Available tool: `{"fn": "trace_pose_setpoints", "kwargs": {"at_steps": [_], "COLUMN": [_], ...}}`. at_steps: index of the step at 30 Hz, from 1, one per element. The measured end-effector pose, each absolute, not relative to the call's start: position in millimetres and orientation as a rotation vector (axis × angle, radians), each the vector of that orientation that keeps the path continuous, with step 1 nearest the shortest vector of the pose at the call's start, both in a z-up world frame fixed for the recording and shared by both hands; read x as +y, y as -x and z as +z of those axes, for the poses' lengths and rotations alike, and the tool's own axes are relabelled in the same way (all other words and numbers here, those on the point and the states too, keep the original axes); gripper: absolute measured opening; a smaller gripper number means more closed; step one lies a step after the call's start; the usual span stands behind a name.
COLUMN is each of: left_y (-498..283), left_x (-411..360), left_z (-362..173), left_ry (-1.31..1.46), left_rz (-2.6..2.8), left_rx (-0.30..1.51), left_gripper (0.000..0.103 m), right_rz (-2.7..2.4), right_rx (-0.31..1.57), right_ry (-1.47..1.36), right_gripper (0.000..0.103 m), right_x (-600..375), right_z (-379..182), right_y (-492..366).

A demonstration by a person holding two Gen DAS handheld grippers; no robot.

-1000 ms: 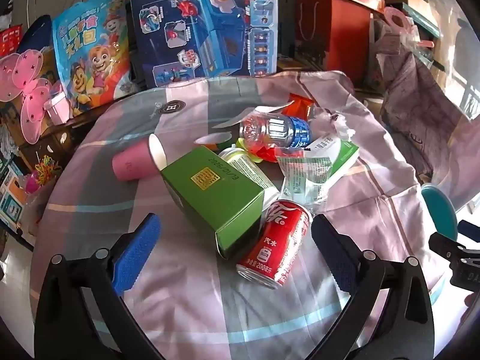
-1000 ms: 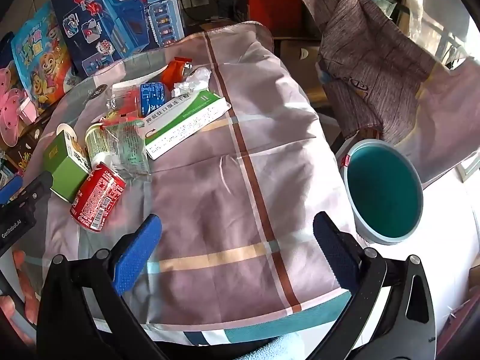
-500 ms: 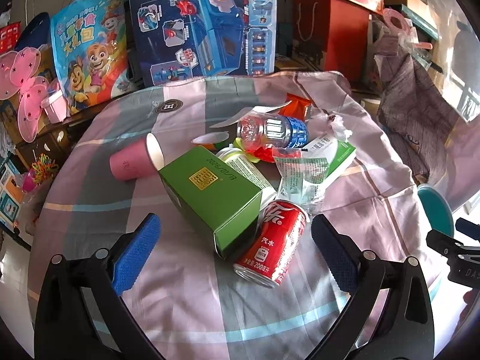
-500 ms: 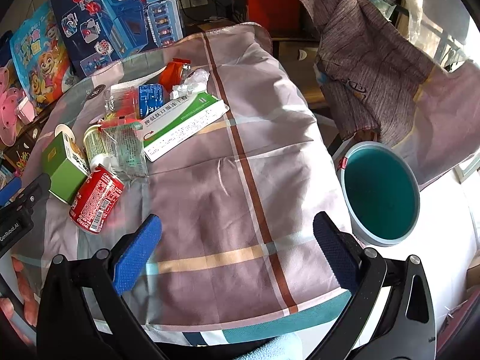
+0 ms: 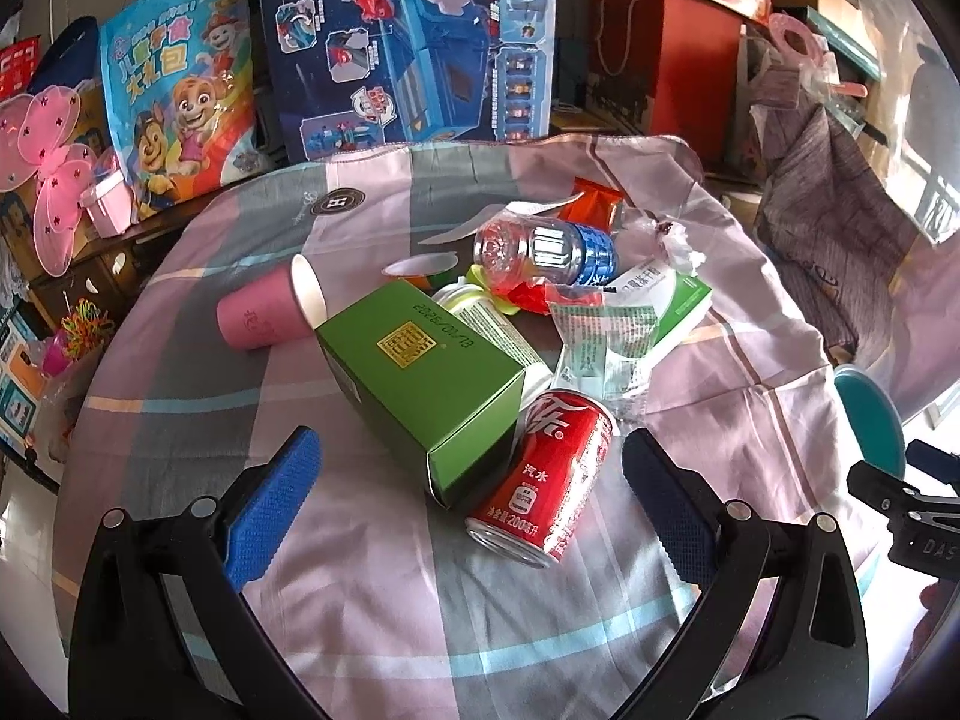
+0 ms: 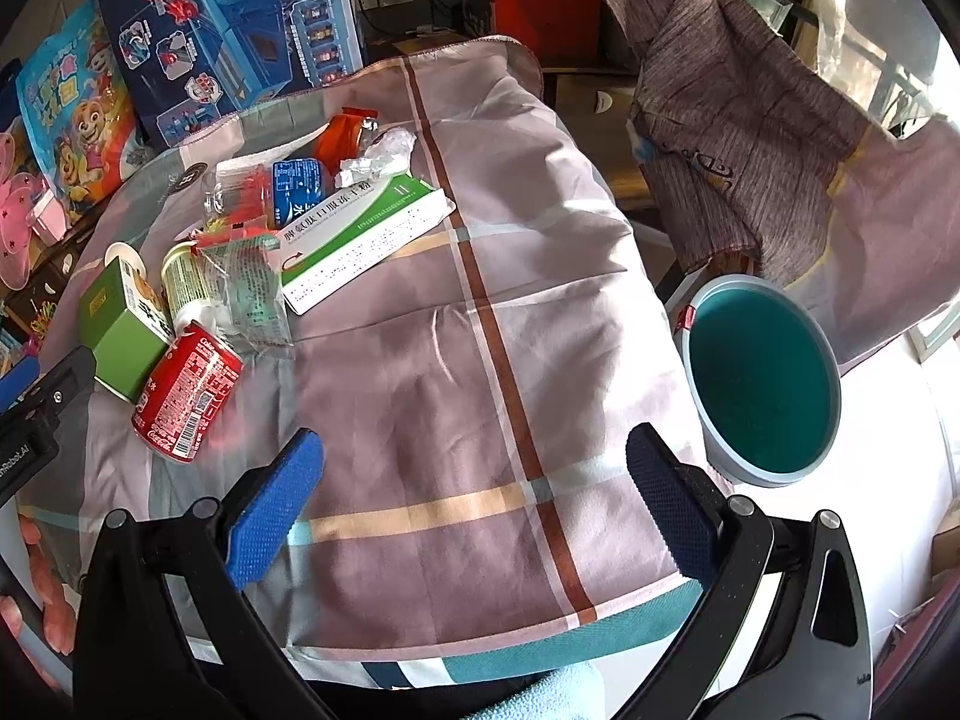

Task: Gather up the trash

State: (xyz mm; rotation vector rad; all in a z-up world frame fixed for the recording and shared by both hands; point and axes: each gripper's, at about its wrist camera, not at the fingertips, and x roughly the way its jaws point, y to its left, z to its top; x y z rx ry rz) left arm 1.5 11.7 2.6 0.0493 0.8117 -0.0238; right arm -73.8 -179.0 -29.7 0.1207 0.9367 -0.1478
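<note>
A pile of trash lies on the checked tablecloth (image 5: 372, 612): a red cola can (image 5: 543, 489) on its side, a green box (image 5: 420, 378), a pink paper cup (image 5: 270, 312), a clear bottle with a blue label (image 5: 546, 249), a green-white flat carton (image 6: 360, 234) and clear wrappers (image 5: 600, 348). My left gripper (image 5: 468, 510) is open, just short of the can and green box. My right gripper (image 6: 474, 516) is open and empty over bare cloth, the can (image 6: 189, 396) to its left. A teal bin (image 6: 759, 387) stands off the table's right edge.
Toy boxes (image 5: 408, 36) and a cartoon gift bag (image 5: 180, 78) stand behind the table. A red box (image 5: 666, 60) and a draped purple cloth (image 6: 738, 114) are at the back right. Pink butterfly wings (image 5: 54, 180) hang at the left.
The left gripper has crept slightly toward the can and green box. The right gripper has shifted a little, so the bin sits lower and closer in its view. Both stay open.
</note>
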Motion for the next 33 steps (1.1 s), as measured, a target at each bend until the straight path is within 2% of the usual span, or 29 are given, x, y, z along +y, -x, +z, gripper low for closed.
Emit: {"fn": "trace_pose_setpoints", "kwargs": {"at_steps": [33], "left_y": [-14.1], "left_x": [19.7], "left_z": [2.4], "left_ry": [-0.045], "left_rz": [-0.036], "left_rx": [0.874], "left_gripper": [0.100], "right_rz": [-0.158], "right_rx": [0.972], "right_ry": [-0.103], "right_gripper": [0.097], "right_x": [-178.9], "right_z": [-37.6], "right_y": [64.4]}}
